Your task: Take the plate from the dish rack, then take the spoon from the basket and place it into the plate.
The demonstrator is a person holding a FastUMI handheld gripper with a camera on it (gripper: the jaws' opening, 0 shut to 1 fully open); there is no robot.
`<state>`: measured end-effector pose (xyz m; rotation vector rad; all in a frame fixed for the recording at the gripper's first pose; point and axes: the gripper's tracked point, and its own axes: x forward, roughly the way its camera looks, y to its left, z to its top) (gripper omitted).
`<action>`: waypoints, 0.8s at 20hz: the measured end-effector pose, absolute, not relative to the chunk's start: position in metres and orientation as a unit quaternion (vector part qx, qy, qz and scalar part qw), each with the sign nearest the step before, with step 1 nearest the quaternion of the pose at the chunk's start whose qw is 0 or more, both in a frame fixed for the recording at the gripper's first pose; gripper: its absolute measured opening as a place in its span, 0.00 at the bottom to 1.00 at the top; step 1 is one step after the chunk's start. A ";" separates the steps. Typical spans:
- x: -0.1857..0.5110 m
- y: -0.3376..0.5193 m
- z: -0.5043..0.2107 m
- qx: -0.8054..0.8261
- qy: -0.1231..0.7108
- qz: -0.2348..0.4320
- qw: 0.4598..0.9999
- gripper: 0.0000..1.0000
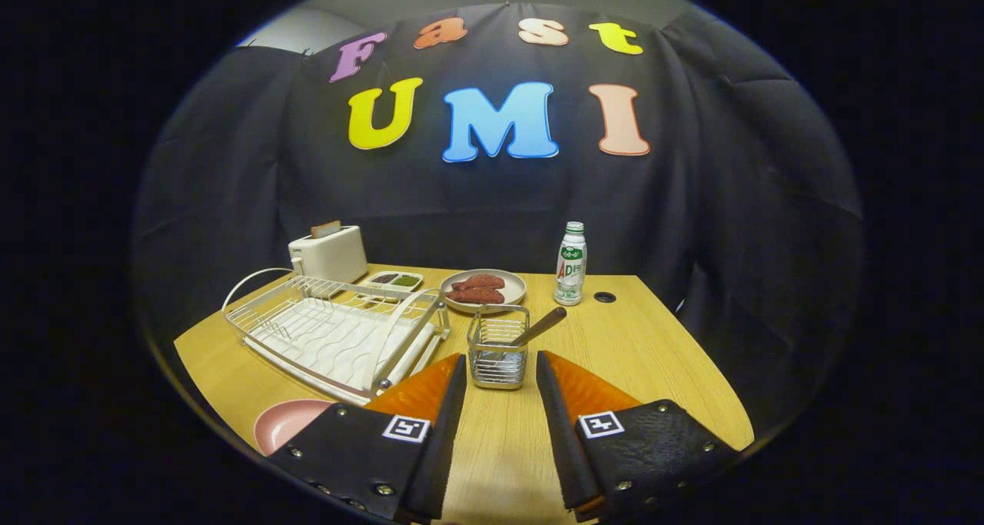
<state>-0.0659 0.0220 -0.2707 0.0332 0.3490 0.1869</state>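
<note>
One wire basket (498, 352) stands on the table (653, 356), just ahead of the gripper (501, 371), whose two fingers are spread apart and hold nothing. One spoon (538, 328) leans out of the basket. Left of the basket sits one dish rack (330, 329); nearer than it lies one pink plate (286, 421). Beyond the basket are one toaster (329, 253), one bottle (570, 264) and one plate of food (483, 288).
</note>
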 end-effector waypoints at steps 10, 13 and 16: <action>0.018 -0.001 -0.298 0.093 0.120 0.060 0.987 0.56; 0.031 0.005 -0.294 0.110 0.106 0.068 0.986 0.56; 0.048 0.011 -0.297 0.090 0.095 0.080 0.988 0.56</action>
